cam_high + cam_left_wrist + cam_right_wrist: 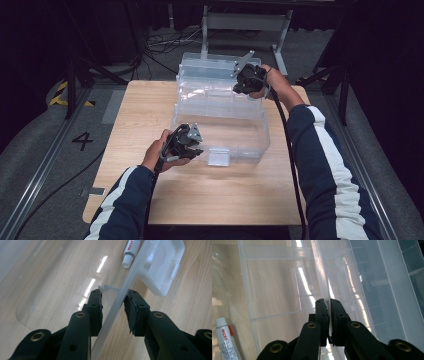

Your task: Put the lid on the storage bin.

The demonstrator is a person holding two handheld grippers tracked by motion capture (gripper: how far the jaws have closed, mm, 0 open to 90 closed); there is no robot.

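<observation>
A clear plastic storage box (220,120) stands open on the wooden table (150,195), its upper trays folded out toward the far side. My left gripper (196,150) is at the box's near left corner. In the left gripper view it (113,305) straddles the box's front wall (117,302), and both pads lie against the wall. My right gripper (241,86) is at the far right of the box, on a raised tray. It (329,305) is shut on a thin clear tray wall (322,270). A small white tube (225,342) (130,251) lies on the box floor.
The box's white latch flap (218,156) (162,267) hangs at its front wall. Bare table lies to the left and in front of the box. Beyond the table's far edge are a metal frame (245,22) and cables on the floor (165,42).
</observation>
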